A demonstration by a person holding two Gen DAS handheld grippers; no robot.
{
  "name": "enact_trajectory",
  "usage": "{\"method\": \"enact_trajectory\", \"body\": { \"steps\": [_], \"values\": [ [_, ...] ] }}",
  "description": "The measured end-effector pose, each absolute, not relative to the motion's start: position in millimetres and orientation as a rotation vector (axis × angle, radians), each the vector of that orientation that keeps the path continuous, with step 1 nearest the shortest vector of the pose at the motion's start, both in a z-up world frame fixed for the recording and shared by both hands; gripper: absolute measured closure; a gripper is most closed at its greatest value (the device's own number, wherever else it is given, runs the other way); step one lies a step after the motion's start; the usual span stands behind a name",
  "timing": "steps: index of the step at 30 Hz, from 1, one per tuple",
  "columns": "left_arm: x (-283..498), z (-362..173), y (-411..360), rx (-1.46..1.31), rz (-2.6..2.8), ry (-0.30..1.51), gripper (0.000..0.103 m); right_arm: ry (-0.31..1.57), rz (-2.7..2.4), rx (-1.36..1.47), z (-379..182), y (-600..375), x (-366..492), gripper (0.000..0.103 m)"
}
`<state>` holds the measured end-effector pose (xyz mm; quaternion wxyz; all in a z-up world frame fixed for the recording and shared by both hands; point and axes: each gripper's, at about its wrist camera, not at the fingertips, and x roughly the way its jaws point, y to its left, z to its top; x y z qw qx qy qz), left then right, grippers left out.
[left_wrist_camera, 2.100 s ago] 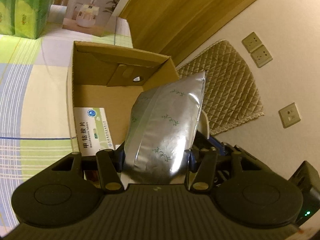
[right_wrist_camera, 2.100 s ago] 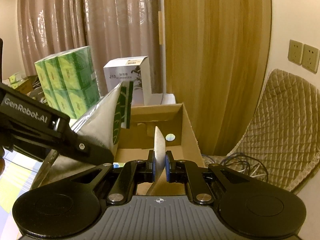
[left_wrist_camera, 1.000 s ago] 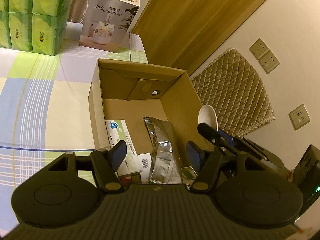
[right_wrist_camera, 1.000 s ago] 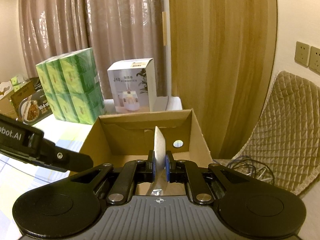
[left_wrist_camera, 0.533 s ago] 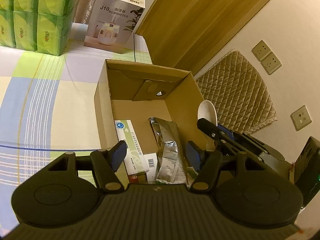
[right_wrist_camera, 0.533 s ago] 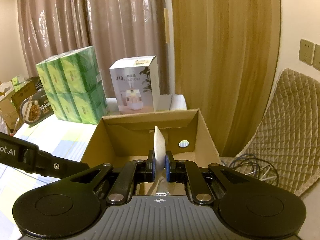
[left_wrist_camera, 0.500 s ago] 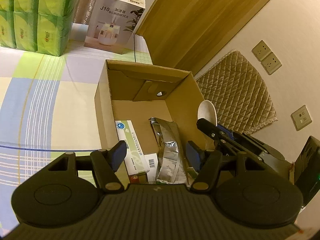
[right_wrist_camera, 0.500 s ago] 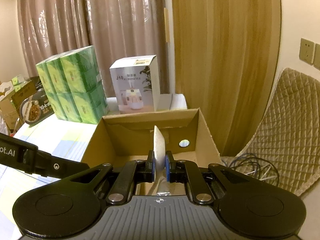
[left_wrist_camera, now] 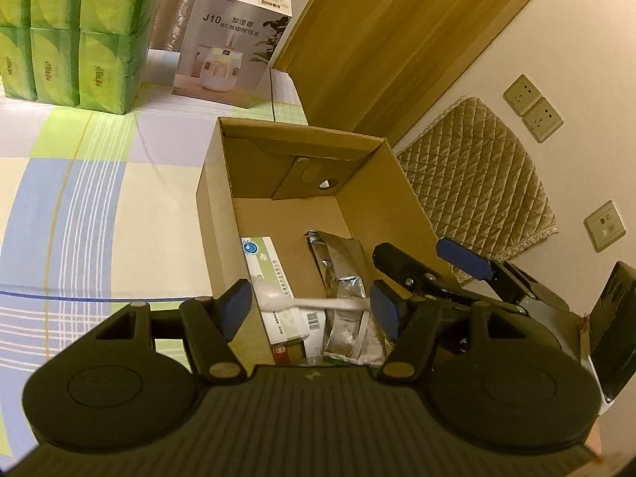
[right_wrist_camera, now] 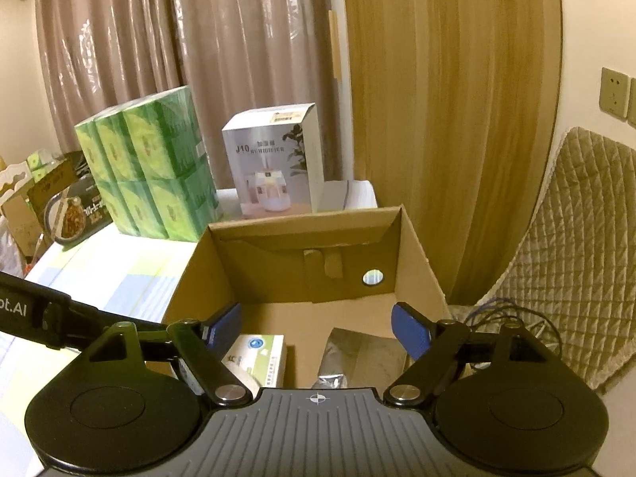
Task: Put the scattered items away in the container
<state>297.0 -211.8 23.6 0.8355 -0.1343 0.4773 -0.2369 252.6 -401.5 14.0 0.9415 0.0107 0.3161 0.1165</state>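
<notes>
An open cardboard box (left_wrist_camera: 214,183) (right_wrist_camera: 417,246) stands on the checked tablecloth. Inside it lie a white-and-green medicine carton (left_wrist_camera: 264,264) (right_wrist_camera: 258,353), a silver foil pouch (left_wrist_camera: 342,274) (right_wrist_camera: 357,353) and a white plastic spoon (left_wrist_camera: 302,302), which rests across the carton and pouch. My left gripper (left_wrist_camera: 312,306) hangs open over the box's near end with nothing between its fingers. My right gripper (right_wrist_camera: 316,328) is open above the box, also empty. In the left wrist view the right gripper's fingers (left_wrist_camera: 397,262) reach in over the box's right wall.
Green tissue packs (left_wrist_camera: 71,31) (right_wrist_camera: 151,175) and a white humidifier box (left_wrist_camera: 234,35) (right_wrist_camera: 274,163) stand behind the cardboard box. A quilted chair back (left_wrist_camera: 477,187) (right_wrist_camera: 576,246) and wall sockets (left_wrist_camera: 532,107) are to the right. A food package (right_wrist_camera: 75,214) lies far left.
My right gripper has opened and let go of the white spoon, which now lies in the box. Earlier my left gripper let the foil pouch drop into the box.
</notes>
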Motion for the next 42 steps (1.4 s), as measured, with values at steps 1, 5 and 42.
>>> {"method": "enact_trajectory", "body": {
  "steps": [1,5,42],
  "values": [
    [296.3,23.9,-210.6,-0.284,-0.5,1.01,0.042,0.646,0.236,0.022,13.8,-402.0,251.4,0.024],
    [292.3,26.5,-206.0,-0.278,-0.493,1.003,0.042,0.647,0.232,0.023,15.8,-403.6,245.1,0.024],
    [82.5,53.6,-184.7,-0.097,-0.421,0.815,0.002,0.639,0.074,0.087,61.0,-449.0,20.5,0.002]
  ]
}}
